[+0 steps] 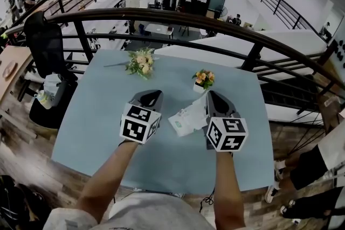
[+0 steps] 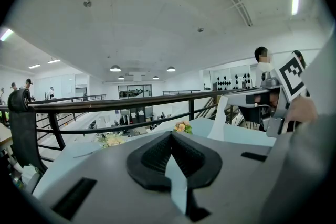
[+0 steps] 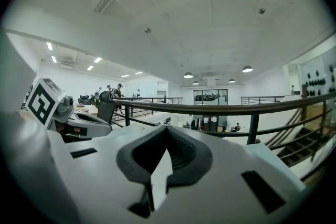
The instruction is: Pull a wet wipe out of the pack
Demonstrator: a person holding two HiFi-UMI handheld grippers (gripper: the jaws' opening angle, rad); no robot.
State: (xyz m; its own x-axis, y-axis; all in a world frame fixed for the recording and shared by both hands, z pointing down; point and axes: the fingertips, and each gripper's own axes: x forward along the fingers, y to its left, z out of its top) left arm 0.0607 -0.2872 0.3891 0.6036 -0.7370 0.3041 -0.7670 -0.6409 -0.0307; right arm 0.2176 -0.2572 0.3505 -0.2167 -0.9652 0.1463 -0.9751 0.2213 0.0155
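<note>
The wet wipe pack (image 1: 182, 122) lies flat on the light blue table (image 1: 102, 116), between my two grippers. A white wet wipe (image 1: 198, 108) rises from it to the tips of my right gripper (image 1: 212, 95), which is shut on it. From the left gripper view the wipe (image 2: 218, 122) hangs as a strip from the right gripper (image 2: 233, 97) down to the table. My left gripper (image 1: 152, 94) hovers left of the pack, jaws together with nothing in them. The pack is hidden in both gripper views.
A small pot of orange flowers (image 1: 204, 79) stands just beyond the pack, and a pale bouquet (image 1: 141, 62) lies farther left. A dark railing (image 1: 215, 24) runs behind the table. A black chair (image 1: 46, 46) is at the left; a person's legs (image 1: 318, 164) at the right.
</note>
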